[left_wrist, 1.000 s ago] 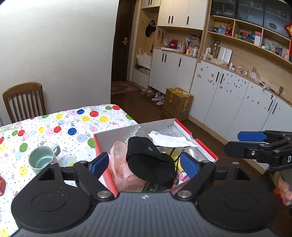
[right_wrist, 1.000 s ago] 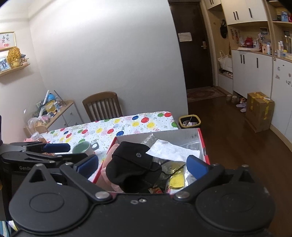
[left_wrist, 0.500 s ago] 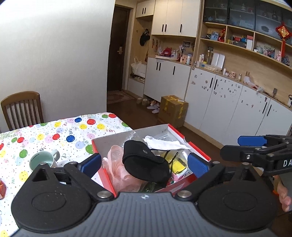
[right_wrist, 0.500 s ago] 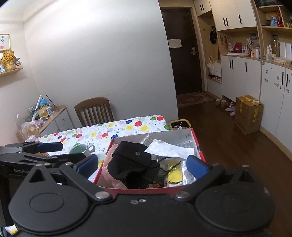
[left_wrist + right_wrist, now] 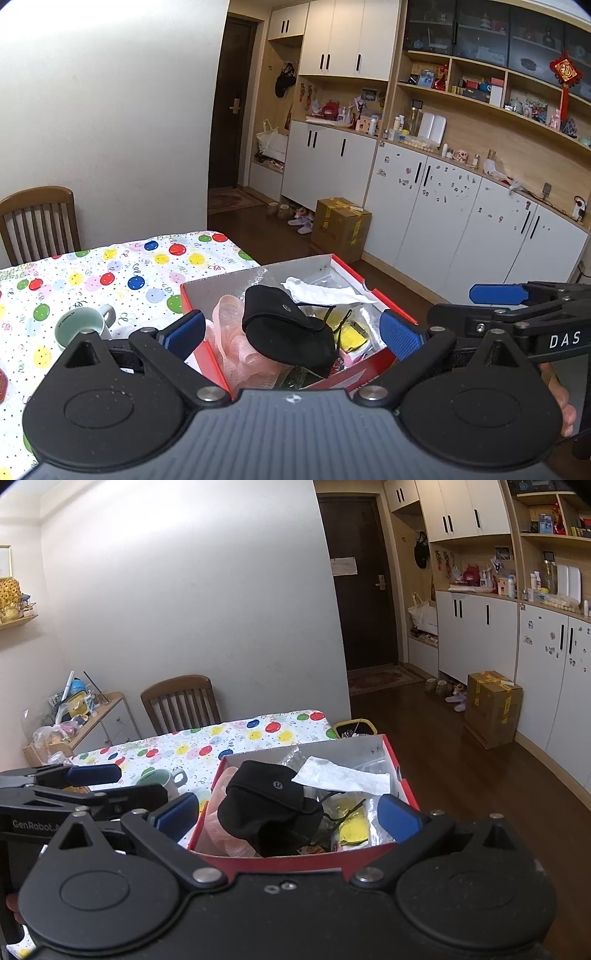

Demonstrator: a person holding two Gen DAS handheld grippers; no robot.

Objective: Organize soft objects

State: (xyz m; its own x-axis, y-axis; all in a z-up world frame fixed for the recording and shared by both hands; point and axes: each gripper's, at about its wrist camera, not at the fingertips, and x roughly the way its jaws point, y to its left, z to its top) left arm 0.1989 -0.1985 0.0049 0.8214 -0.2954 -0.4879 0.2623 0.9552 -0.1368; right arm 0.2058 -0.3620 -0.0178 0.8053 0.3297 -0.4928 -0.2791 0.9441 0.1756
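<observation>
A red cardboard box (image 5: 373, 363) (image 5: 400, 775) stands at the table's near corner. In it lie a black cap (image 5: 288, 328) (image 5: 267, 801), a pink mesh puff (image 5: 231, 341) (image 5: 216, 825), a white cloth (image 5: 321, 290) (image 5: 340, 775) and yellow packets (image 5: 349, 338) (image 5: 351, 823). My left gripper (image 5: 291, 334) is open and empty, above and in front of the box. My right gripper (image 5: 284, 818) is open and empty, also held back from the box. Each gripper shows in the other's view: the right one (image 5: 498, 306) at the right, the left one (image 5: 96, 782) at the left.
A pale green mug (image 5: 79, 326) (image 5: 162, 779) stands on the dotted tablecloth (image 5: 110, 269) left of the box. A wooden chair (image 5: 181, 701) stands at the far side. A brown carton (image 5: 340, 227) sits on the floor by white cabinets (image 5: 424, 214).
Both grippers have drawn back and risen from the box, so it looks smaller and lower in both views. Both stay open. The box's contents have not moved.
</observation>
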